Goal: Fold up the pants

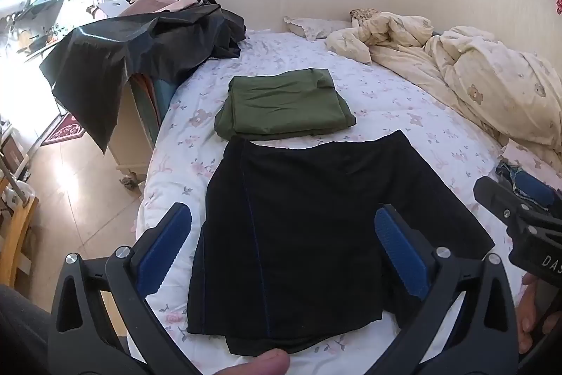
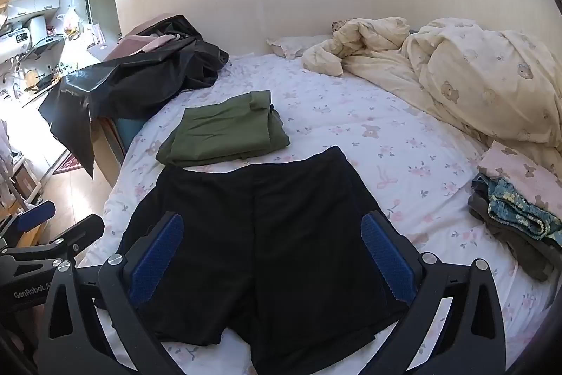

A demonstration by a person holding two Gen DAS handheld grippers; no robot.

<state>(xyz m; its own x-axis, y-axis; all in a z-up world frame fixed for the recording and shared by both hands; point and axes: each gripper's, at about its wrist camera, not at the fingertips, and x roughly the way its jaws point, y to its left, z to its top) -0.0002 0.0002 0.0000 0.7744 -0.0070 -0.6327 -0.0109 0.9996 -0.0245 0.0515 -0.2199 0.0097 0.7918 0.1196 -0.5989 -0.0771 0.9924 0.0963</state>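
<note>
Black pants [image 2: 253, 234] spread flat on the bed [image 2: 386, 136] just short of folded green pants [image 2: 224, 132], left gripper [image 1: 284, 255] and right gripper [image 2: 270, 259] both wide apart above them, empty; likely to pinch only the top layer and bunch the slack cloth.

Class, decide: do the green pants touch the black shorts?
Apart. The right wrist view shows a strip of sheet between the green pants and black shorts.
</note>
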